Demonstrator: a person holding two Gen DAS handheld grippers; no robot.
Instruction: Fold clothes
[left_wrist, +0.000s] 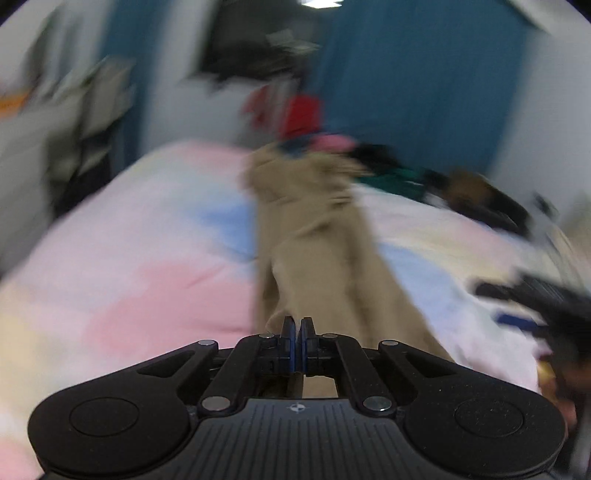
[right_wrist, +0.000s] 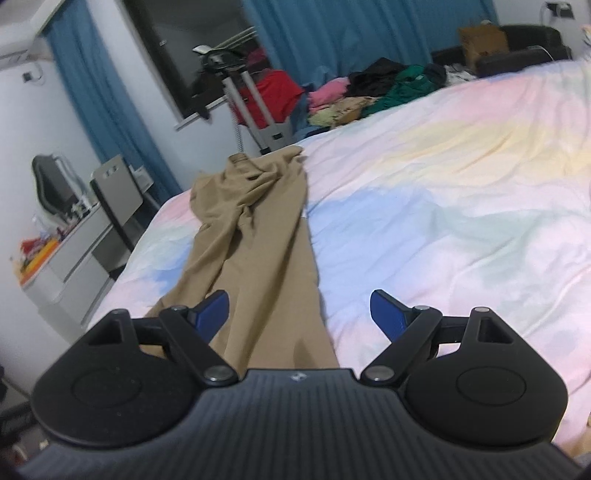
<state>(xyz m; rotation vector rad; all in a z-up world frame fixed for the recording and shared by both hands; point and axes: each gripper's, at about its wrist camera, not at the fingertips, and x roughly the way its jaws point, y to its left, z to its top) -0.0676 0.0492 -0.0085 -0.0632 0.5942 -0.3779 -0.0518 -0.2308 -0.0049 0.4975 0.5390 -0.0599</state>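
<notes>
The left gripper (left_wrist: 297, 325) is sitting with its blue pads pressed together, and a fold of the tan trousers (left_wrist: 317, 236) is rising right at their tips; through the blur I cannot tell whether cloth is actually being pinched between them. The right gripper (right_wrist: 299, 310) is hovering with its jaws spread wide, one blue pad over the tan cloth and the other over bare bedding, gripping nothing. The trousers are lying lengthwise on the pastel duvet (right_wrist: 443, 206), legs running from under the grippers toward the waistband, which is bunching up near the far edge of the bed. To the right of the trousers the duvet is stretching out wide and uncluttered, giving plenty of room for laying cloth down. To the left the bed edge is dropping away close beside the trouser leg, with a grey desk (right_wrist: 74, 251) and a chair (right_wrist: 118, 192) standing just beyond it. Farther back, a heap of clothes (right_wrist: 369, 88) in pink, black and green is crowding the far corner of the bed, with a cardboard box (right_wrist: 482, 42) behind it. A clothes steamer stand (right_wrist: 255, 107) with a red garment (right_wrist: 277, 92) is standing past the foot, and blue curtains (right_wrist: 332, 33) are hanging along the wall.
</notes>
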